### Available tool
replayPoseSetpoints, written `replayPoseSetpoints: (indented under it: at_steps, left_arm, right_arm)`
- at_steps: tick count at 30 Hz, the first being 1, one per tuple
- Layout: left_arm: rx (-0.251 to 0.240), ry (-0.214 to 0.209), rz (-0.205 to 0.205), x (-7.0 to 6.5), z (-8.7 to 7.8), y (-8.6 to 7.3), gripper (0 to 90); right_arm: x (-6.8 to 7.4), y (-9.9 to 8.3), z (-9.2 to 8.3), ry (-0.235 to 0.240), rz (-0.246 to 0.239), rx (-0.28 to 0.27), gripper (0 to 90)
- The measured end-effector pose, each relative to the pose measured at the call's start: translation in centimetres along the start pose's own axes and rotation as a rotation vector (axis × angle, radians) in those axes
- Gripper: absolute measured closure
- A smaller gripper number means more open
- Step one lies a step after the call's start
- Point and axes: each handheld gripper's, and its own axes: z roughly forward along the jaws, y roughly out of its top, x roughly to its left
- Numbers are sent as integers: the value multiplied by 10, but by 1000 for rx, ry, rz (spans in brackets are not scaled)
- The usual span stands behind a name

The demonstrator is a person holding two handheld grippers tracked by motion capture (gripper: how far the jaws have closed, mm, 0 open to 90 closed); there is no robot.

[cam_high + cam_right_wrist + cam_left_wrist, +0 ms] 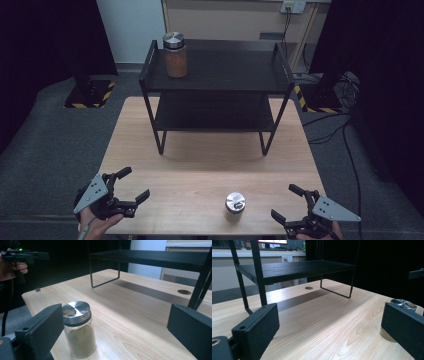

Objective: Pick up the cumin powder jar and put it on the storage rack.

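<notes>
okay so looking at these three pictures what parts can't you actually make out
- Jar on the table: in the left gripper view, the right jaw covers most of it; just the lid and a bit of the base show.
- Jar on the shelf: too small in the high view to identify its brown contents.
- Lower shelf: its back is dark and shadowed by the top shelf.
- Right gripper: the high view's bottom edge cuts off the hand.

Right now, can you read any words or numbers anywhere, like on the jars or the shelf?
None can be read.
Jar on the table: steel lid, brown powder, no label showing.
Jar on the top shelf: no label showing.
Black shelf rack: no writing.
Yellow-and-black stripes on the floor stand base: a warning pattern, no words.
Bright screen strip behind the rack: too blurred to read.
</notes>
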Motion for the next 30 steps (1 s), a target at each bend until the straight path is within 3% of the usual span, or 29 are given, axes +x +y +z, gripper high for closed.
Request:
replayPoseSetpoints:
  at_steps: [5, 12, 21, 30]
  left_arm:
    - [-4, 5, -6, 0, -1, -1, 2]
    - [-2, 1, -4, 0, -1, -1, 2]
    - [1, -3, -4, 0, 0, 0, 2]
    - [4, -4, -6, 1, 1, 0, 3]
  right_arm:
    - [-5, 9, -1, 47, 12, 17, 17]
    - [-11, 32, -7, 74, -6, 33, 18]
    - [-19, 64, -15, 90, -57, 79, 18]
    - [-23, 89, -4, 130, -109, 151, 19]
